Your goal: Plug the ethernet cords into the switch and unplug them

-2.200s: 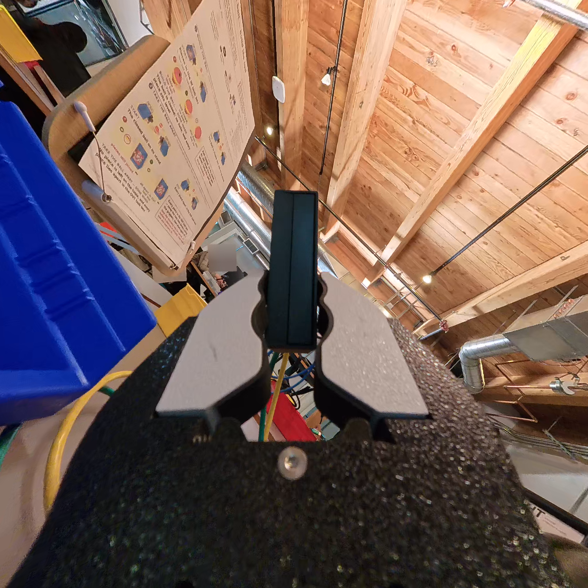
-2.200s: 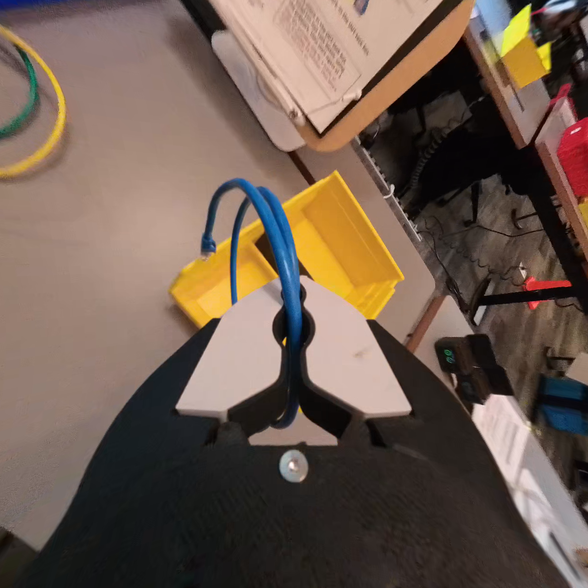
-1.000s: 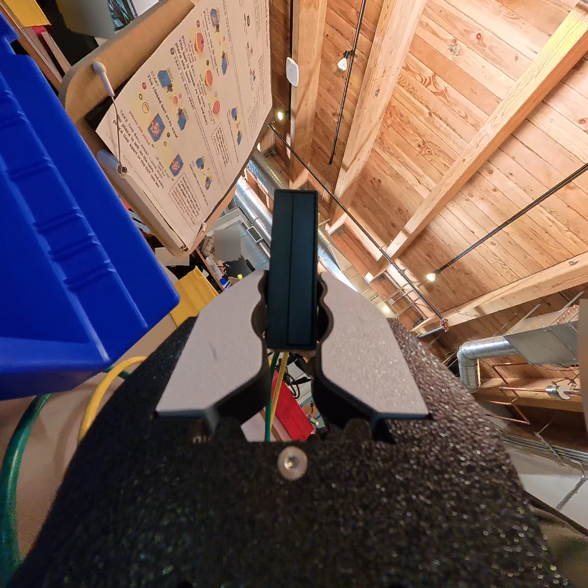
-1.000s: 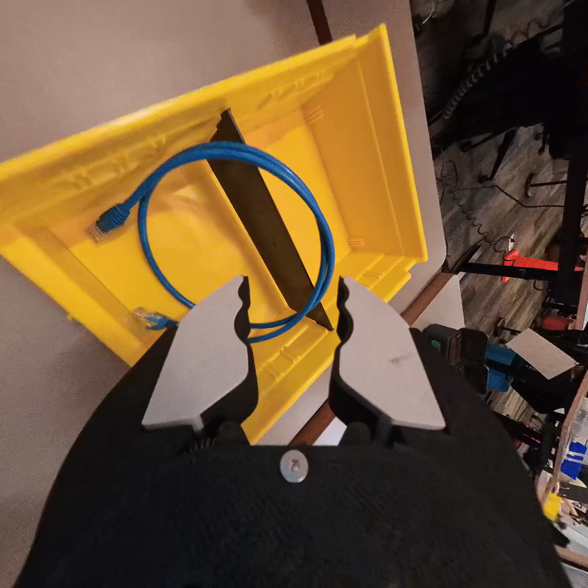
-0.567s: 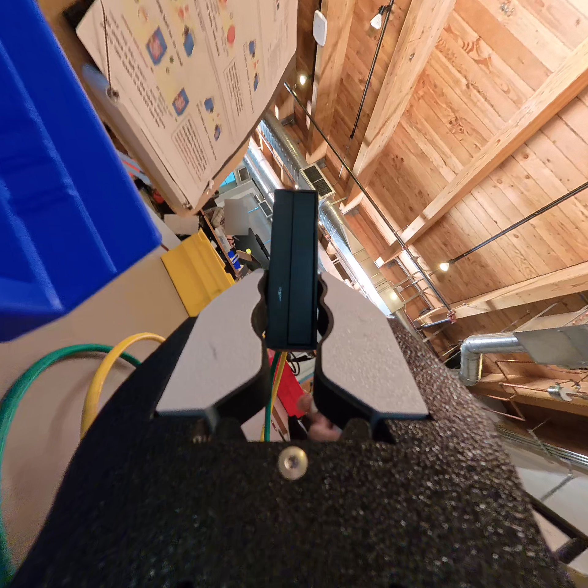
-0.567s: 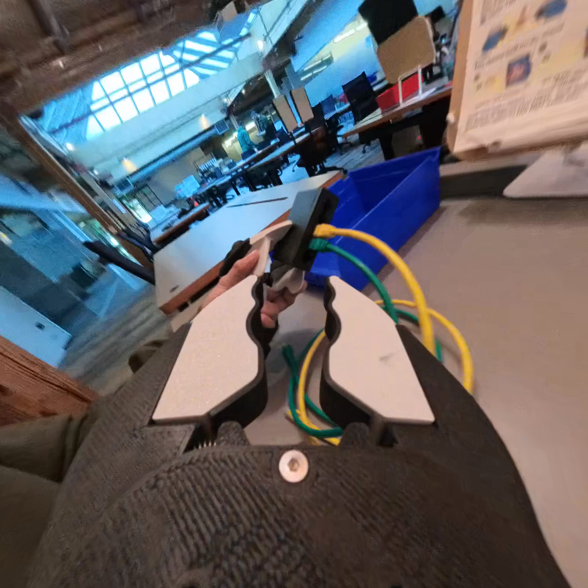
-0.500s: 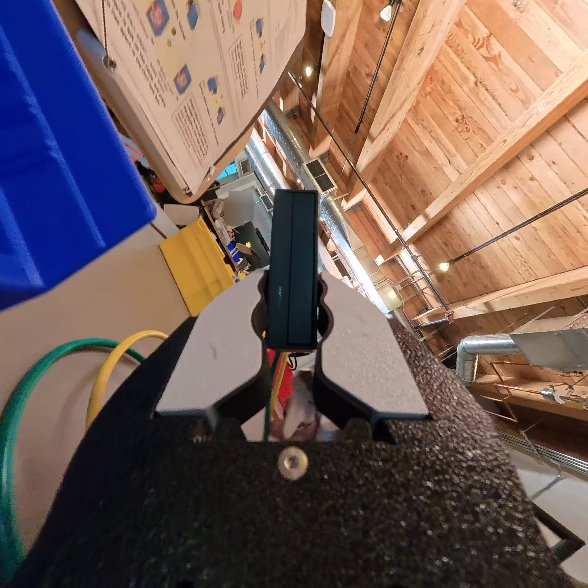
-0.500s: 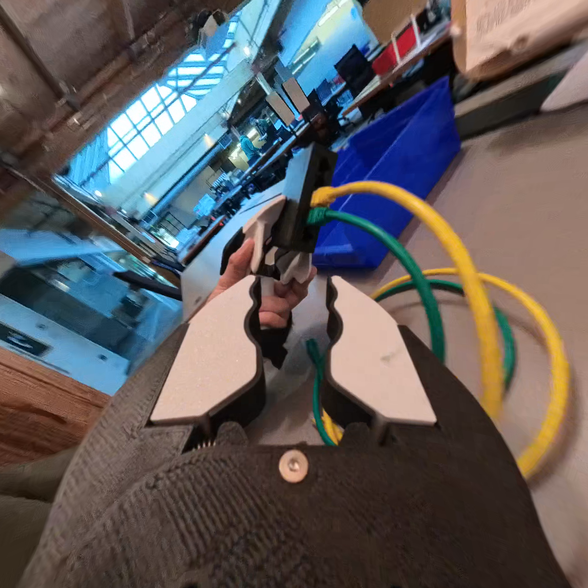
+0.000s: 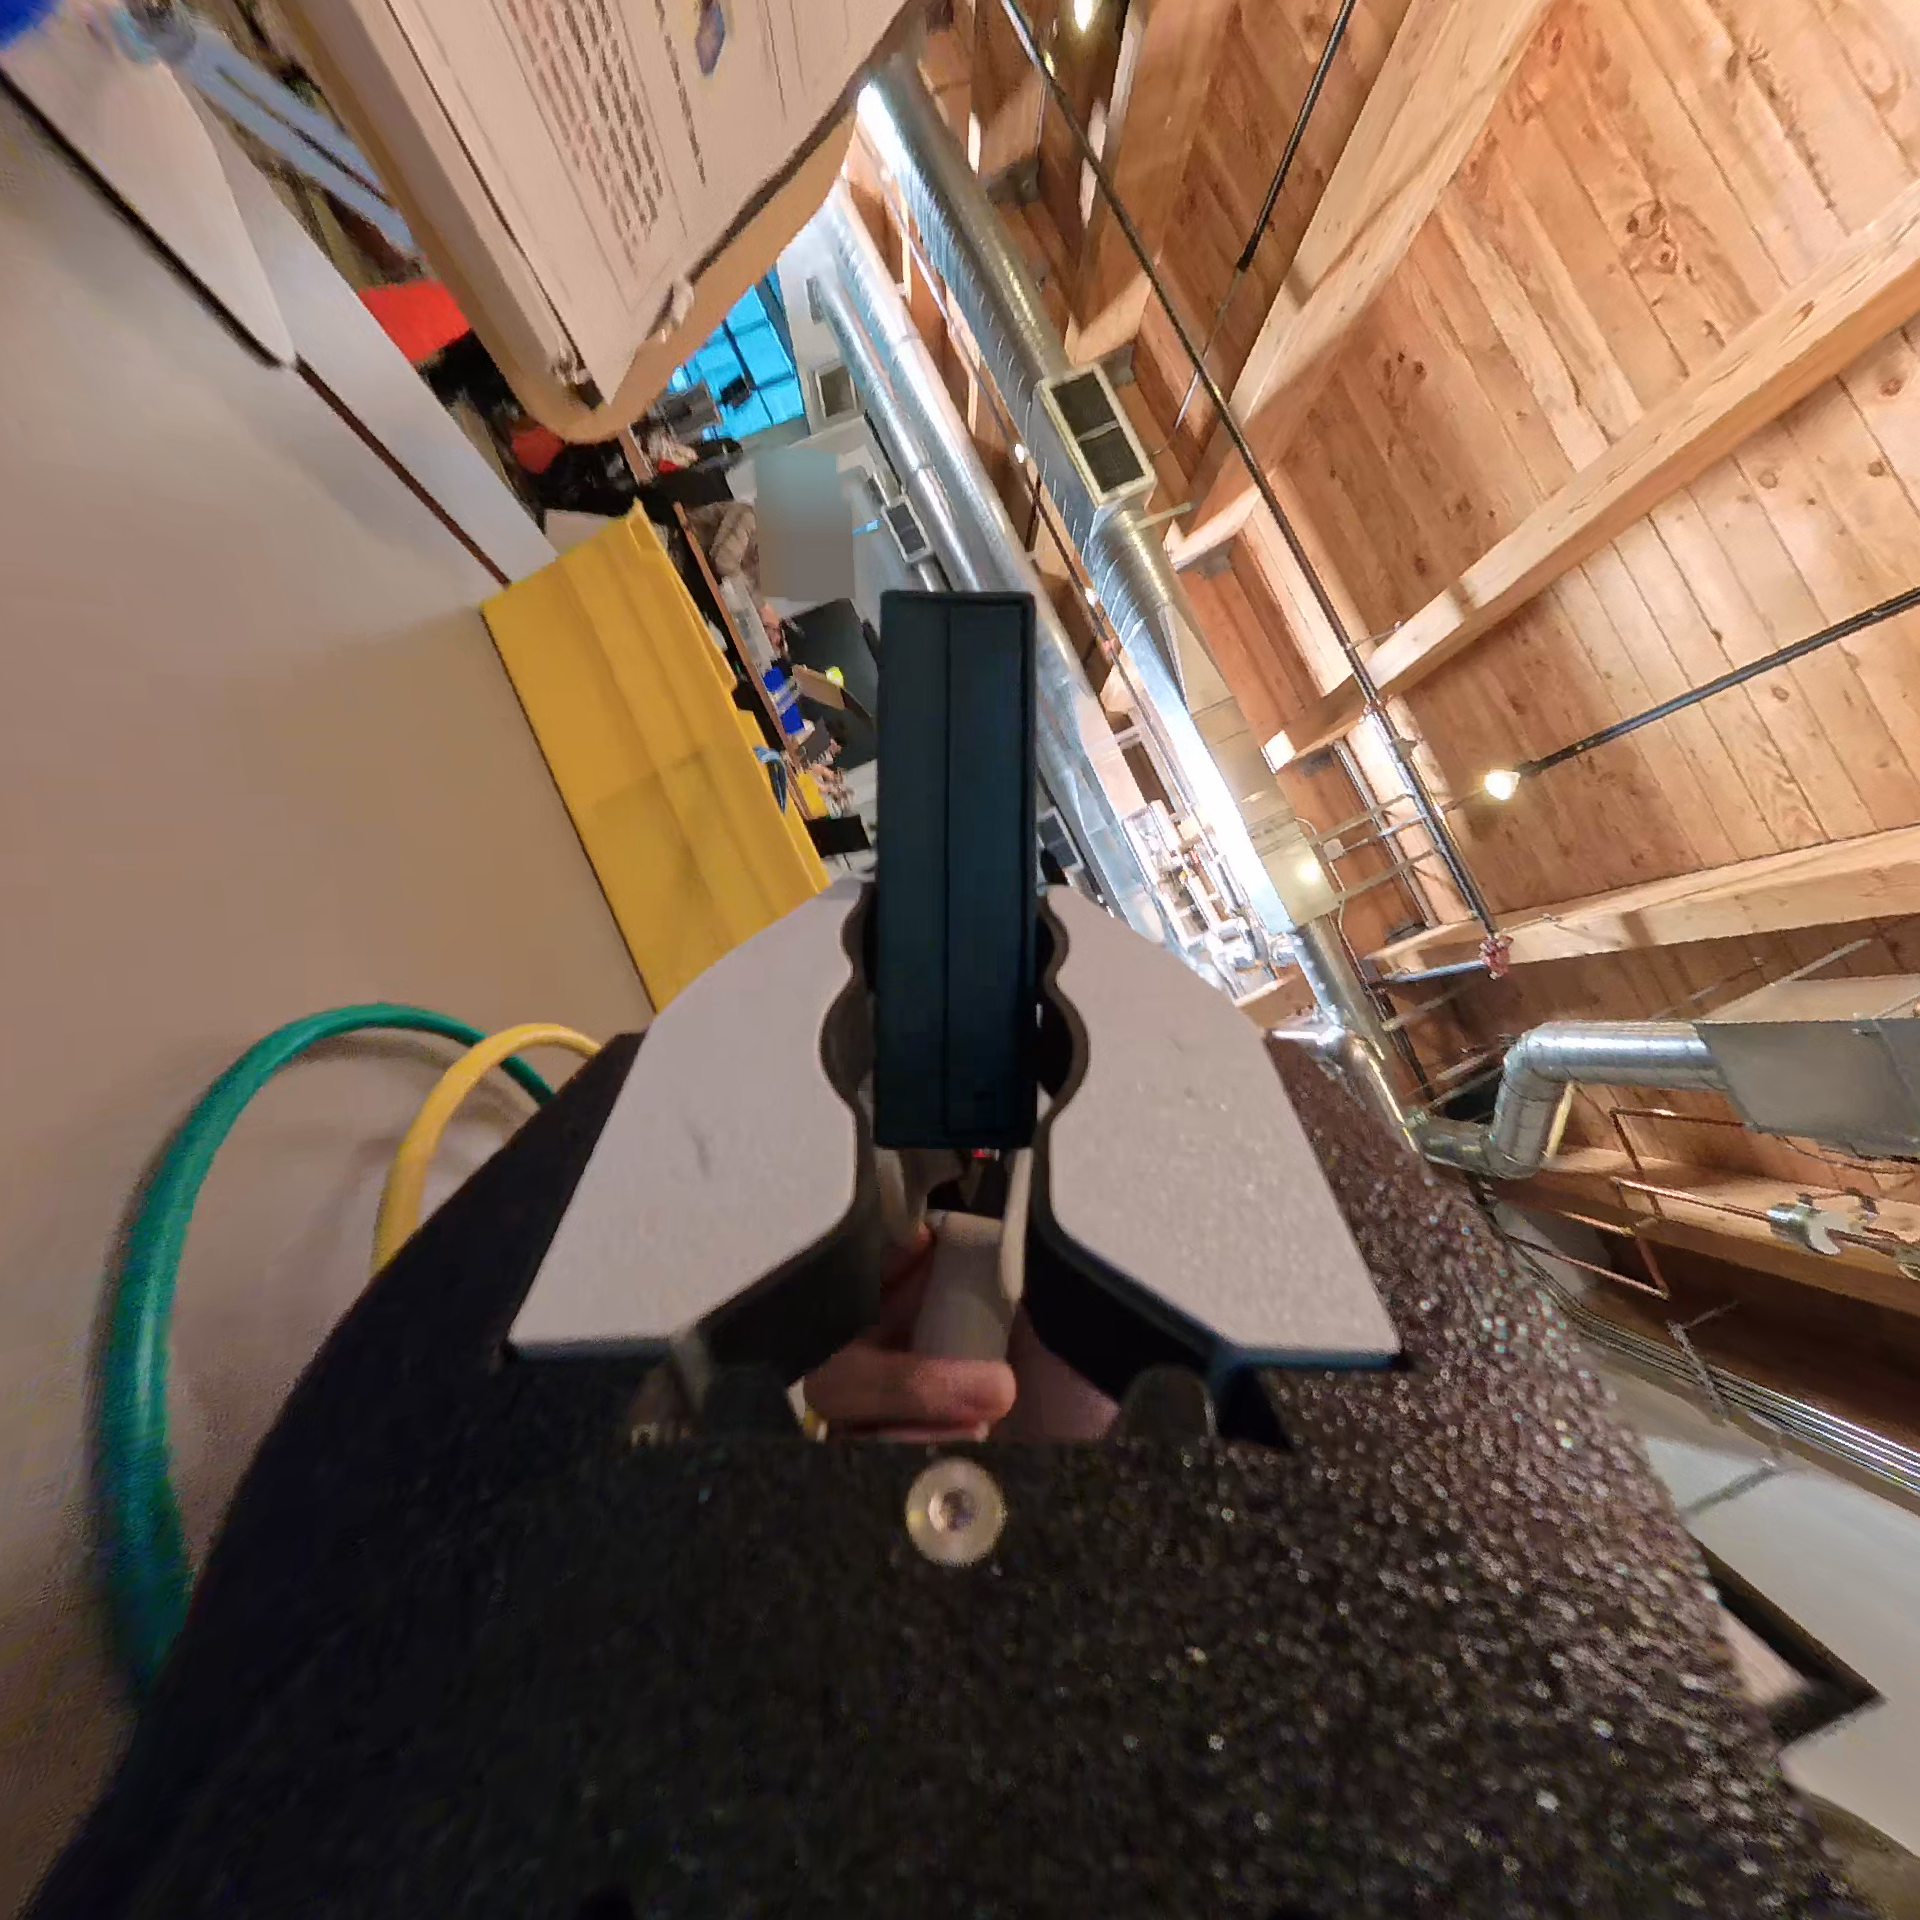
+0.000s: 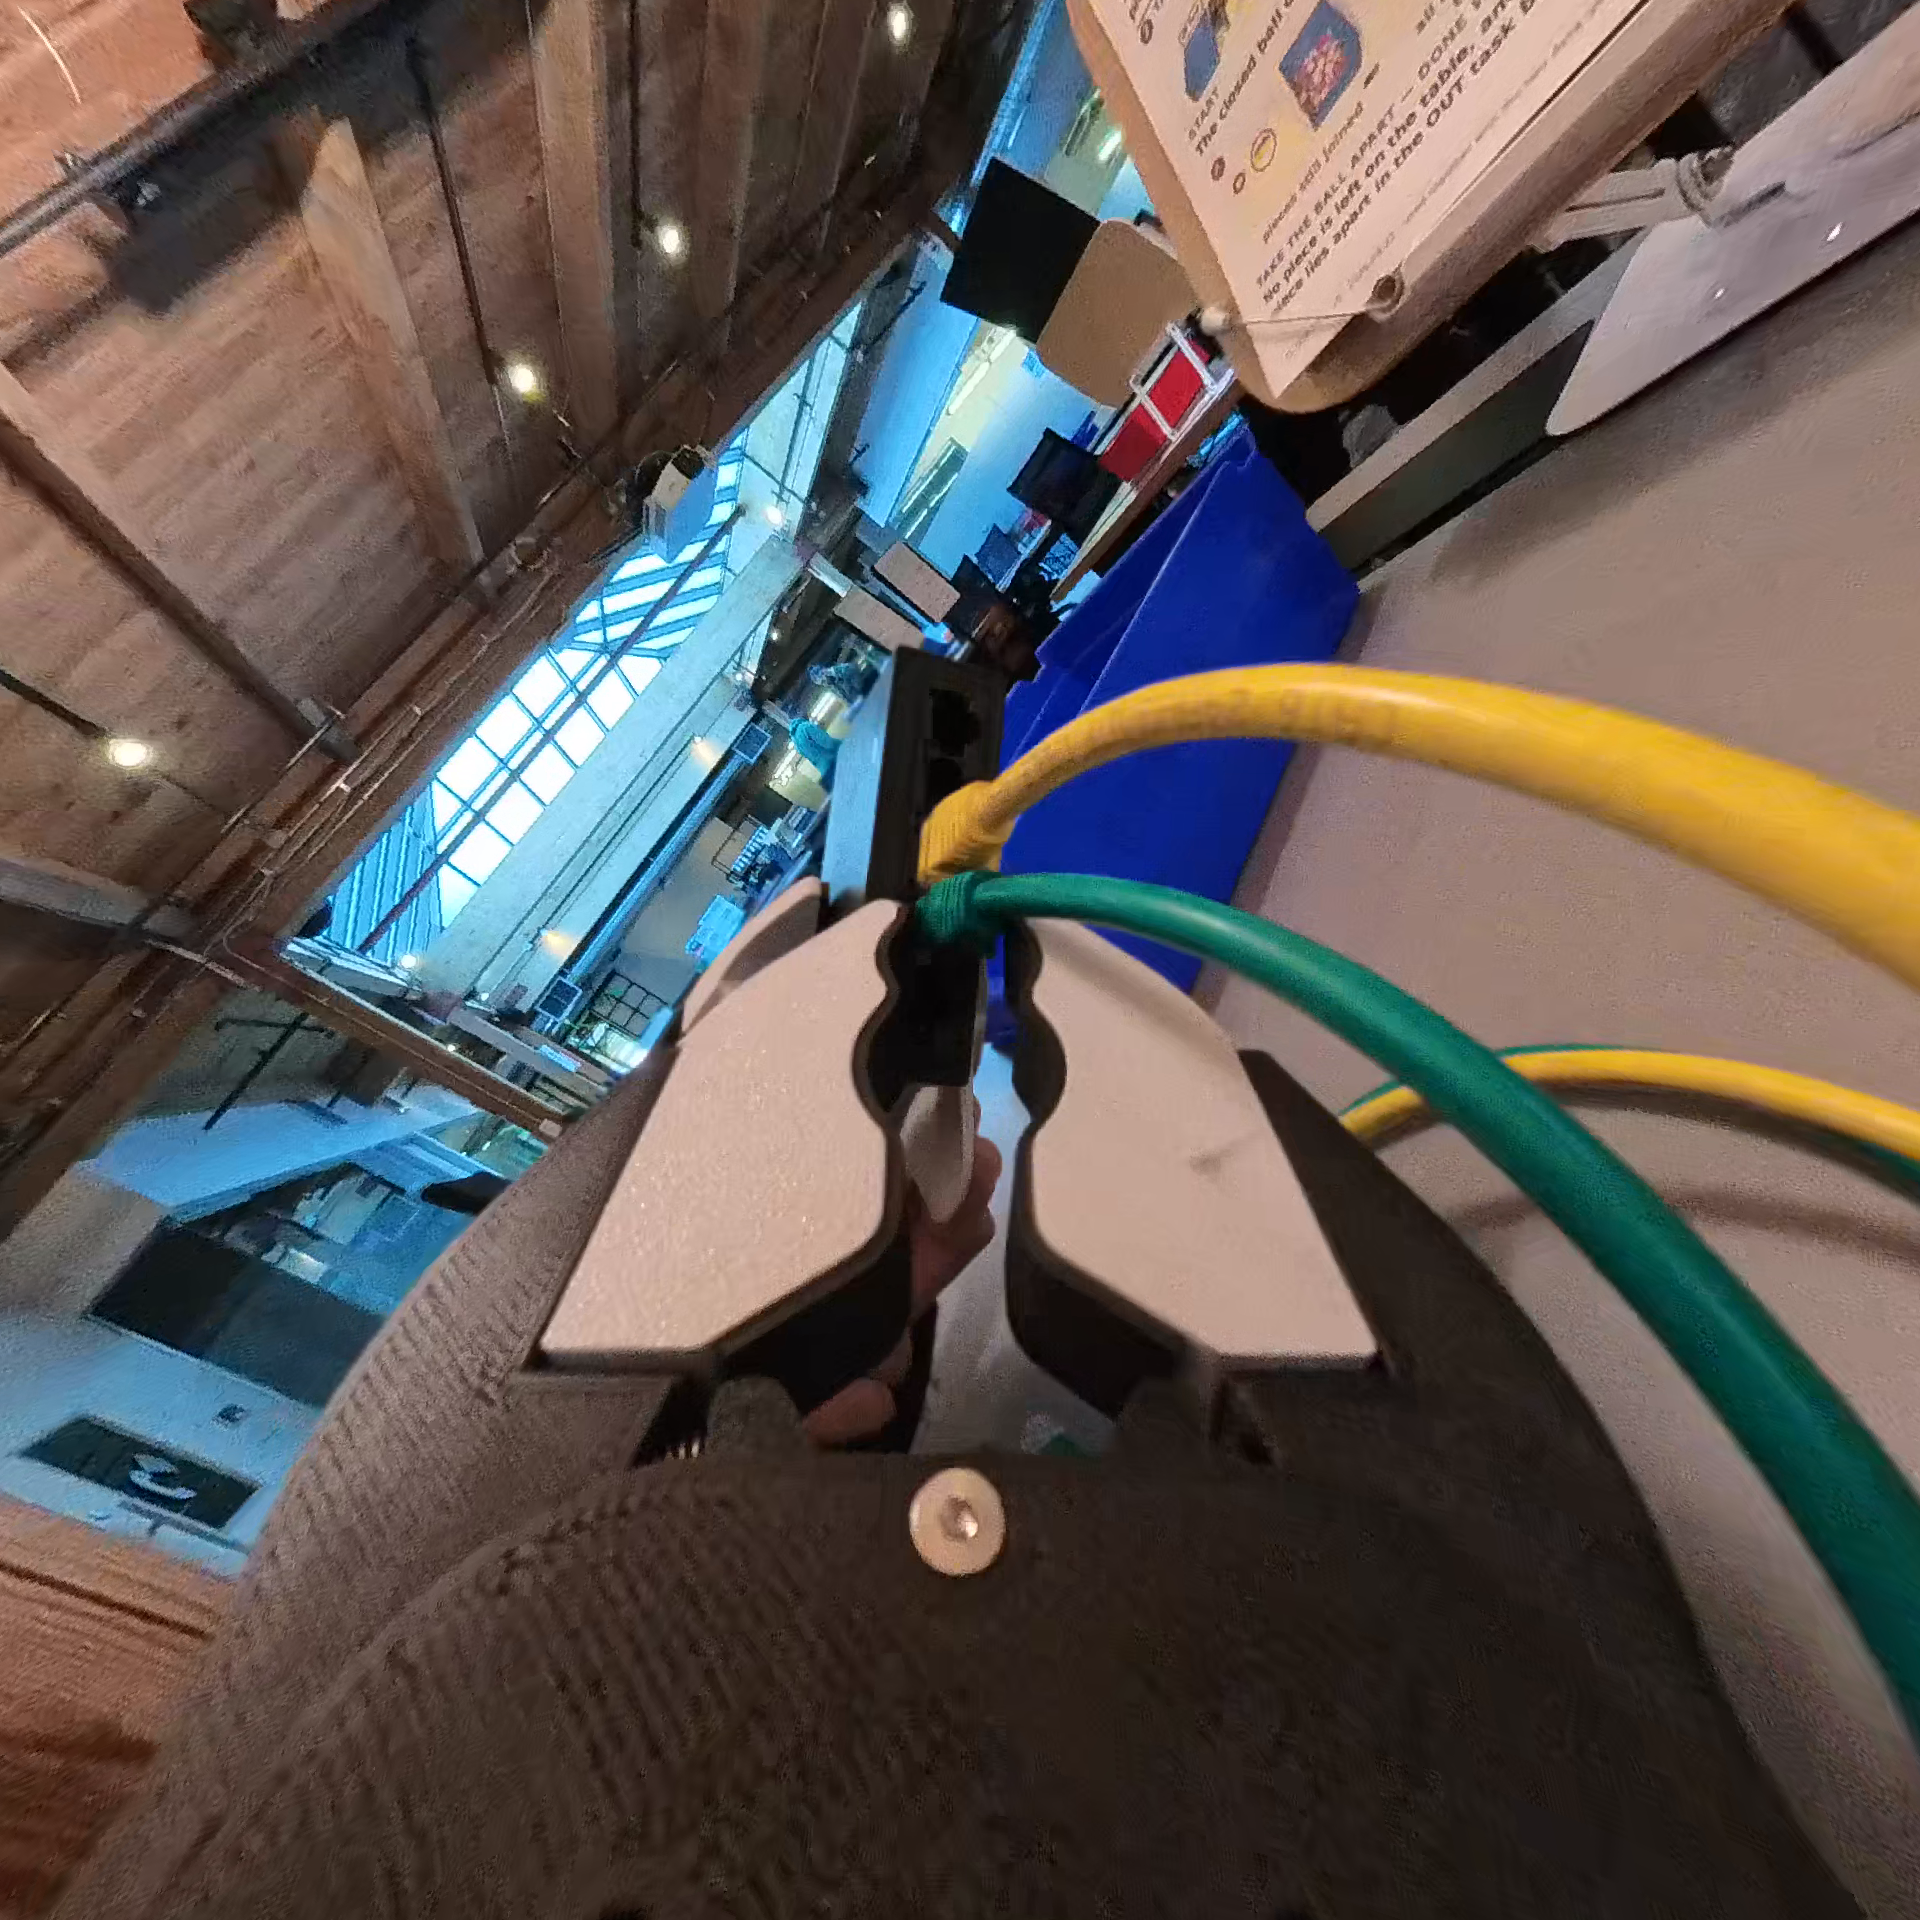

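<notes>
The switch (image 9: pixel 954 873) is clamped edge-on between the fingers of the left gripper (image 9: pixel 954 1049) and held up off the table (image 9: pixel 260 831). In the right wrist view its port face is turned toward the camera: a yellow cord (image 10: pixel 1455 748) and a green cord (image 10: pixel 1455 1091) are both seated in adjacent ports, with empty ports visible above them. The right gripper (image 10: pixel 945 1008) is parted, its fingers set on either side of the switch just below the green plug (image 10: pixel 951 914), closed on nothing. The unplugging step is judged to be in hand, the green cord likely first. The next move calls for the plug body to be pinched with its latch pressed, then drawn straight out along the port while the switch is braced by the left gripper. The ports and plugs are shown only by the right view; from the left view only the switch's plain back edge, cord loops on the table and a yellow bin (image 9: pixel 644 748) can be made out. A blue bin (image 10: pixel 1174 665) behind the switch is seen from the right alone.
</notes>
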`<action>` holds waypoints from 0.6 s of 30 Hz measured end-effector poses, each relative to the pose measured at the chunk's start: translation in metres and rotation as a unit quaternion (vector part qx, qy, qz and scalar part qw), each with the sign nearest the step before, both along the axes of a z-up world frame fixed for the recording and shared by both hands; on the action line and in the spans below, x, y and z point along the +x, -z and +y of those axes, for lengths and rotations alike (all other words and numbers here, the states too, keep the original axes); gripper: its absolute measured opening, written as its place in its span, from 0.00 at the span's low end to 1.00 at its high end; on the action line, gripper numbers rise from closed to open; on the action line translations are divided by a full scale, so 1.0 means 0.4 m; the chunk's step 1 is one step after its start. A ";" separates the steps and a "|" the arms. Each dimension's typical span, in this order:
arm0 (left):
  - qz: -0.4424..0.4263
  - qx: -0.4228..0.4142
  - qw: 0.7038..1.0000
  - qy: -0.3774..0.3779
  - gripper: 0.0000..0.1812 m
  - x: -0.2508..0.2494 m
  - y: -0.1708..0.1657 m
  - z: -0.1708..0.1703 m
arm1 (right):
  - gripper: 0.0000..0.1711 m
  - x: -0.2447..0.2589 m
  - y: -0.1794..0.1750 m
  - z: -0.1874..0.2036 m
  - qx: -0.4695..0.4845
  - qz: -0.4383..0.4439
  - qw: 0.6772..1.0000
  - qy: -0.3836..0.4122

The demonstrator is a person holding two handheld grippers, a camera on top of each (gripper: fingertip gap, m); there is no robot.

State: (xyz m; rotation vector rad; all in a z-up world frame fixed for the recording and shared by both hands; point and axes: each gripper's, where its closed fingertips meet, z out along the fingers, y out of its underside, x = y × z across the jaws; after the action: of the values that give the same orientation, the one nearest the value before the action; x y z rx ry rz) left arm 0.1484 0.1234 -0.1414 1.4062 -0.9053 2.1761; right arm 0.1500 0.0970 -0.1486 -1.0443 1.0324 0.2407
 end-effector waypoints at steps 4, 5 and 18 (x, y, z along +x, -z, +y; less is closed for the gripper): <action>0.024 0.018 0.992 0.125 0.15 -0.024 0.031 -0.043 | 0.09 -0.002 0.018 -0.032 -0.022 0.022 0.998 -0.053; 0.029 0.034 0.986 0.158 0.16 -0.035 0.044 -0.054 | 0.09 -0.007 0.028 -0.039 -0.035 0.030 0.997 -0.068; 0.096 -0.006 0.983 0.158 0.15 -0.025 0.132 -0.106 | 0.13 -0.032 0.103 -0.112 0.026 0.112 0.993 0.006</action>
State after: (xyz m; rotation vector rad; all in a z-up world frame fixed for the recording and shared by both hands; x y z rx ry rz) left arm 0.1383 0.0811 -0.1944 1.3360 -0.9663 1.7776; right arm 0.1373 0.0520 -0.1897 -0.9792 1.2266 0.3791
